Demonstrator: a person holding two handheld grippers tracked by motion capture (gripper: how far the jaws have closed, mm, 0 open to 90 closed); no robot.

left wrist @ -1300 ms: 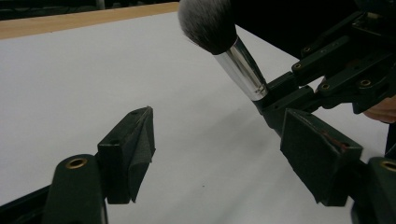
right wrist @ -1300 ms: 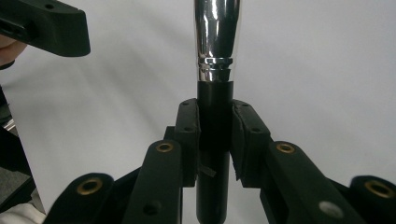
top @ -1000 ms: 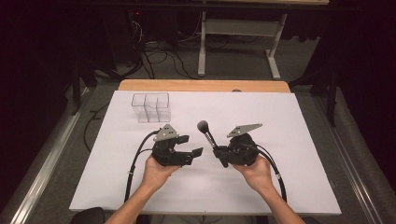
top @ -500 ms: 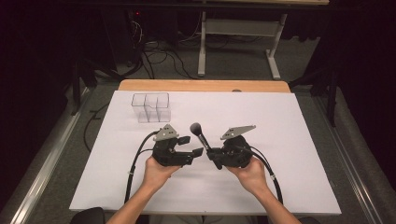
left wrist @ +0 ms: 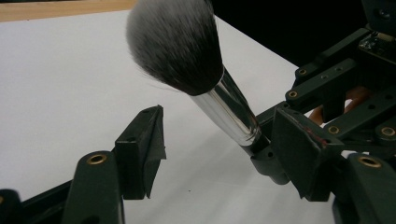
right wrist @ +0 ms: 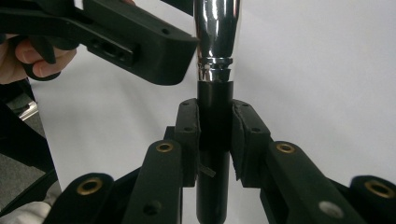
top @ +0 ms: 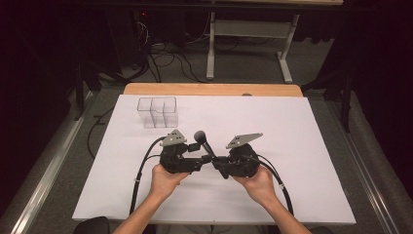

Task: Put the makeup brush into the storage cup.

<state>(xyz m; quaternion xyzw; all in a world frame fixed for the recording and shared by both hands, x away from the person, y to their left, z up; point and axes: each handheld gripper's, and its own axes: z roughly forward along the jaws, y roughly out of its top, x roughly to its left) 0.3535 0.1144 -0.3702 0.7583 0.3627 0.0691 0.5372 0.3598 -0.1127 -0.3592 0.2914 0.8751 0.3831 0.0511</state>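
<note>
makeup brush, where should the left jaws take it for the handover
On the silver ferrule of the makeup brush, just above the right gripper, coming from the side. That metal part is firm and bare; the bristles would crush, and the black handle is taken.

White sheet (top: 292, 146) bare right and front; clear box (top: 157, 111) blocks far left; grippers nearly touching, brush (top: 204, 144) between
</note>
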